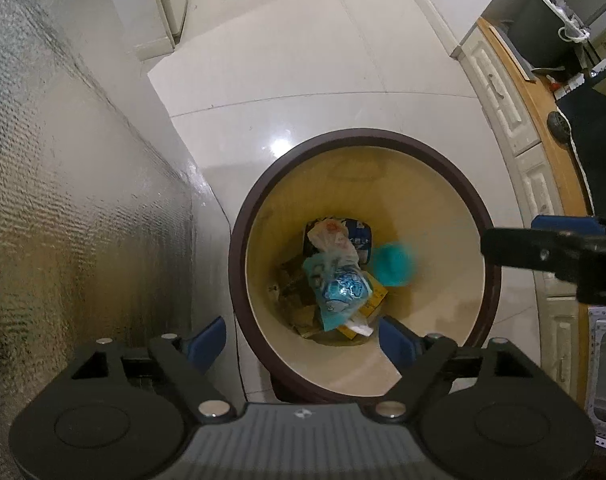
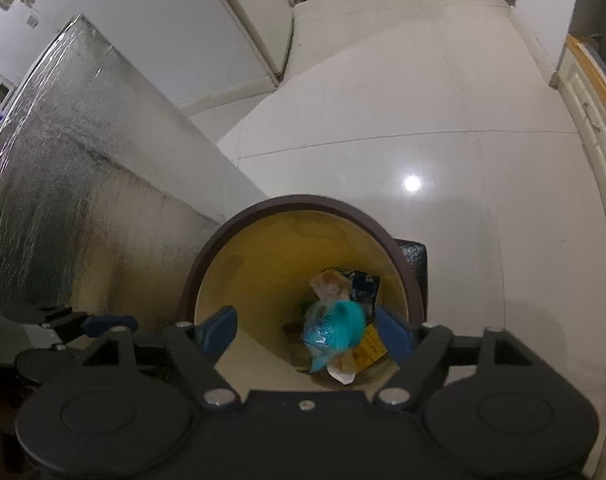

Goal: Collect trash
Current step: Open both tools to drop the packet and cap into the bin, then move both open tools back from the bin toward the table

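Both views are being lit moderately by an overhead source, which is being mirrored as a round glare spot on the glossy floor (image 1: pixel 281 146) (image 2: pixel 412 184). Straight edges are being bent hard by fisheye distortion, and corners are being vignetted to black. The teal object (image 1: pixel 393 263) (image 2: pixel 345 322) inside the bin (image 1: pixel 239 224) (image 2: pixel 207 244) is being smeared by motion blur. The foil-covered panel (image 1: pixel 63 160) (image 2: pixel 75 152) is being rendered with grainy specular reflections. Gripper bodies are being left underexposed, with little detail.
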A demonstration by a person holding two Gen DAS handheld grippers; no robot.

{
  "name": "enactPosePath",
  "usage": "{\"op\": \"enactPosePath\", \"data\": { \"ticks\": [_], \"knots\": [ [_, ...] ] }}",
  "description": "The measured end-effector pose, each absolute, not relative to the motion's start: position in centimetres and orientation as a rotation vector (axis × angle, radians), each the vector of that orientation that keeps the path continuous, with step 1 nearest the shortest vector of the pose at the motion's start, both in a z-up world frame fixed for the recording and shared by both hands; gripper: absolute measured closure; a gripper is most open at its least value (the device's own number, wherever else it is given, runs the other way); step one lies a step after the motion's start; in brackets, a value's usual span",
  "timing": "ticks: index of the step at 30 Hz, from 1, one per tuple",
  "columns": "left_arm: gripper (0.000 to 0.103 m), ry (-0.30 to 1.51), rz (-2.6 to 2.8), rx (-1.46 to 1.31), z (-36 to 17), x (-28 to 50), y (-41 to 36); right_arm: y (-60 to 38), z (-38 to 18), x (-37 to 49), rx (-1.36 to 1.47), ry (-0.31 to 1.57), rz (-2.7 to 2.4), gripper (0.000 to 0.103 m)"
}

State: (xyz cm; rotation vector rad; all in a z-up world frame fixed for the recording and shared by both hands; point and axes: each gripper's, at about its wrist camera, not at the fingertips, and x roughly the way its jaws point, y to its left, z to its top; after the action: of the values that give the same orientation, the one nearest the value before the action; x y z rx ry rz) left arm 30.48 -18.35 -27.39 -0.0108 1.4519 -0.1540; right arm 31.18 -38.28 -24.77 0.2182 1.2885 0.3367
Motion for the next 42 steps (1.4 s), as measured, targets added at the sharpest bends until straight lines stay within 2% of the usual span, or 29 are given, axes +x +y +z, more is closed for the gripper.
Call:
{"op": "enactPosePath", "data": {
  "ticks": [5,9,12,15,42],
  "knots": [
    [0.012,1.446,-0.157,-0.028,-27.2,30.3,-18.3,-39.0,-24.9,30.5,0.203,1.296,0.335,0.022],
    [0.003,1.429,-0.159,-0.043,-26.9,30.4,-18.6,-39.9,-24.6,30.0,0.199,1.287,0.328,0.016],
    [0.000,1.414,-0.161,-0.040,-26.7,30.4,-18.8,-40.5,-24.4,29.8,0.199,1.277,0.313,0.004],
    [0.000,1.411,-0.150,-0.038,-26.6,30.4,-18.8,-40.9,-24.3,29.6,0.194,1.271,0.302,0.000],
    [0.000,1.343,-0.089,-0.055,-22.8,26.5,-16.9,-40.7,-21.7,26.0,0.131,1.224,0.263,0.000]
  ]
}}
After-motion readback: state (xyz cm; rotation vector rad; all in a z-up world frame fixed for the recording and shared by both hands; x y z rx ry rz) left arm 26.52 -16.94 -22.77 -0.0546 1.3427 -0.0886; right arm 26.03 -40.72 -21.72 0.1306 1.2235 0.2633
